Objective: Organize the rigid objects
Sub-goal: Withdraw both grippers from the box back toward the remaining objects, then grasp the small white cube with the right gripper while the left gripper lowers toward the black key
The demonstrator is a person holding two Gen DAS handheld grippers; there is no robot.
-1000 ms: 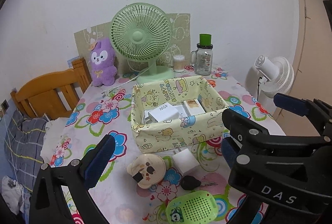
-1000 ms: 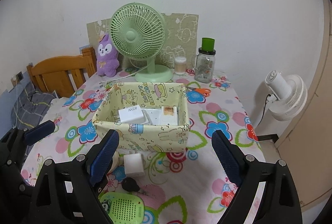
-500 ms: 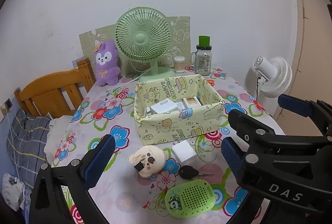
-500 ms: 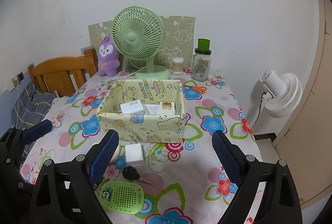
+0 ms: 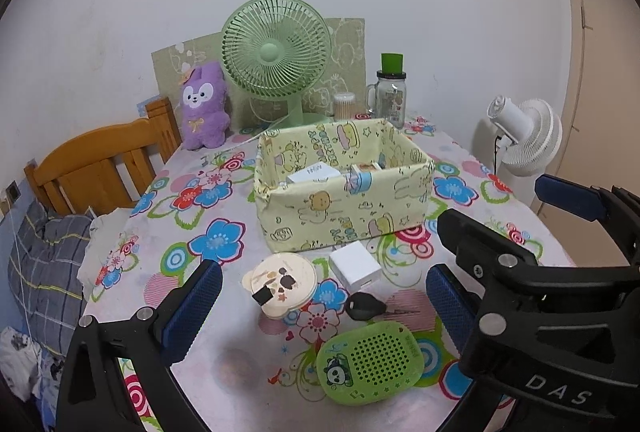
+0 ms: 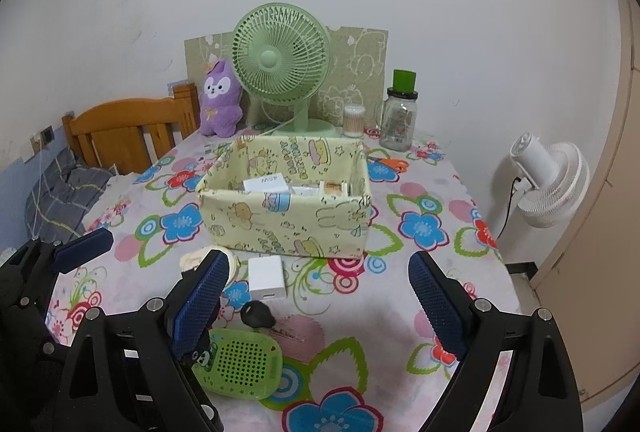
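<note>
A yellow fabric box (image 5: pixel 344 208) (image 6: pixel 286 222) stands mid-table with white boxes (image 5: pixel 314 174) inside. In front of it lie a round bear-shaped cream case (image 5: pixel 282 284), a white charger cube (image 5: pixel 354 268) (image 6: pixel 267 277), a black car key (image 5: pixel 366 306) (image 6: pixel 259 314) and a green perforated panda case (image 5: pixel 370 364) (image 6: pixel 240 362). My left gripper (image 5: pixel 316 312) is open and empty, above the loose items. My right gripper (image 6: pixel 320 308) is open and empty, just right of them.
A green desk fan (image 5: pixel 276 64), a purple plush (image 5: pixel 203 108), a glass jar with green lid (image 5: pixel 390 92), a cotton-swab tub (image 6: pixel 354 120) and orange scissors (image 6: pixel 392 163) stand behind the box. A wooden chair (image 5: pixel 100 164) is left, a white fan (image 6: pixel 548 180) right.
Both grippers have pulled back from the box toward the table's near edge, so the loose items and the green case show more fully. Both stayed open.
</note>
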